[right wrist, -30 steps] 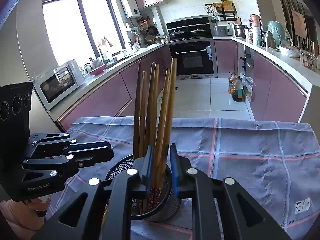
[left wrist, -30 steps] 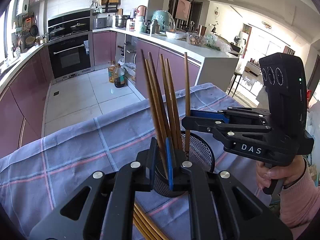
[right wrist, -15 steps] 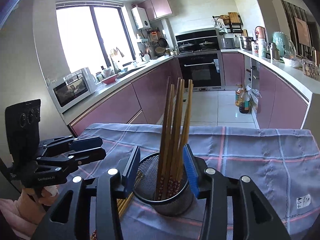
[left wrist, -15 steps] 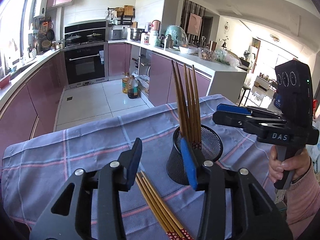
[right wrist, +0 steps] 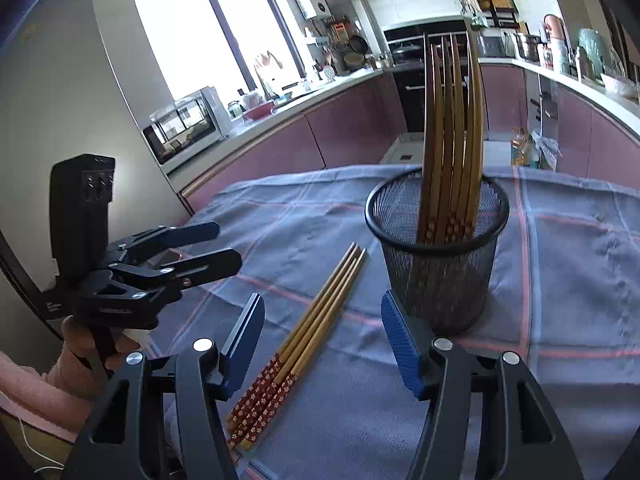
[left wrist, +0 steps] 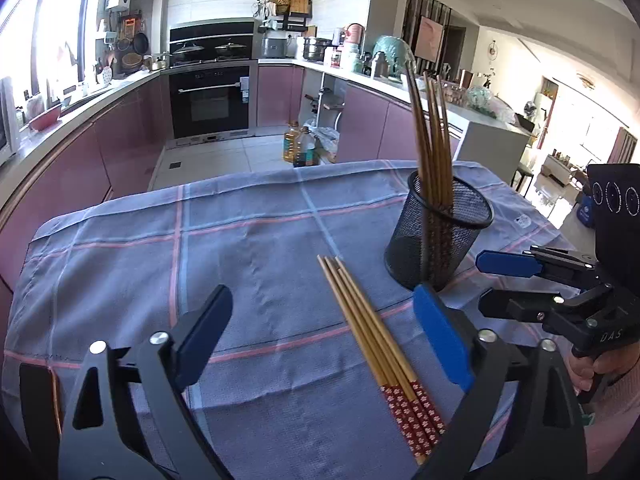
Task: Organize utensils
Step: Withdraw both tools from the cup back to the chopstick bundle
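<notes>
- The left gripper (left wrist: 320, 332) has its jaws spread wide; they have just been opening and grip nothing.
- Between and below its blue pads lies a flat bundle of chopsticks (left wrist: 380, 354) on the cloth (left wrist: 120, 264), red patterned ends toward the camera, touching neither pad.
- Just beyond its right-hand pad stands the mesh cup (left wrist: 438, 232), with more chopsticks upright inside.
- The right gripper (right wrist: 324, 344) has its jaws partly apart; they too have just been opening and hold nothing.
- The same bundle (right wrist: 304, 344) lies on the cloth between its pads, nearer the left-hand one, clear of both.
- The cup (right wrist: 438, 256) stands just past its right-hand pad; whether they touch is unclear.
- The standing chopsticks (right wrist: 452, 128) lean together against the cup's far rim.
- Each gripper shows in the other's view, held by a hand (right wrist: 86, 344) in a pink sleeve.
</notes>
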Demonstrator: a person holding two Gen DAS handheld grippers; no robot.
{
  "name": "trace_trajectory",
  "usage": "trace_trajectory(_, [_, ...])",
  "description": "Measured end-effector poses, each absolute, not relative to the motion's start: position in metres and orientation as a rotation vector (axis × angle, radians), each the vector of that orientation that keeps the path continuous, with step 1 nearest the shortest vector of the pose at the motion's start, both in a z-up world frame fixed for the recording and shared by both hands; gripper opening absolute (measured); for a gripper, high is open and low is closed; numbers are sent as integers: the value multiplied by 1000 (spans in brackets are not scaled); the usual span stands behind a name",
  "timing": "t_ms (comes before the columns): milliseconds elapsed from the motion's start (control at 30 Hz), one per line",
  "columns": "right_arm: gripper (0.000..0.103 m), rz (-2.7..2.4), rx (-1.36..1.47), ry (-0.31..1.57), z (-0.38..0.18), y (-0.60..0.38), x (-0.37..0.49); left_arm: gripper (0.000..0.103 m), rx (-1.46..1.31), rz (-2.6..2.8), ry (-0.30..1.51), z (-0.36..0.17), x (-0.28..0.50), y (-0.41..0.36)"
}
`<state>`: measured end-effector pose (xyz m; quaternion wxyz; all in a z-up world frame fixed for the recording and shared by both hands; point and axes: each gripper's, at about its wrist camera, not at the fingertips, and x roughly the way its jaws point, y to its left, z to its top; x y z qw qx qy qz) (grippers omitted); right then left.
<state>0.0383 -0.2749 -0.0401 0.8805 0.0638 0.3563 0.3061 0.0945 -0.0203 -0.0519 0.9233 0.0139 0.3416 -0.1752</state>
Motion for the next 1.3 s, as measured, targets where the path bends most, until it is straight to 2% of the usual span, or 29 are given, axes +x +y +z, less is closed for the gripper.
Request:
trace_trajectory(67, [66, 619, 119, 765, -50, -268, 38, 96, 34, -344, 711, -58, 92, -18])
trace_trajectory(367, [69, 564, 50, 810, -69, -247, 42, 97, 70, -297, 761, -83, 88, -20])
trace_trajectory(900, [69, 515, -30, 850, -84, -232, 43, 94, 117, -276, 811, -103, 91, -24])
trace_trajectory(1300, [63, 489, -76, 875, -88, -225, 44, 91, 121, -293, 829, -109, 96, -23])
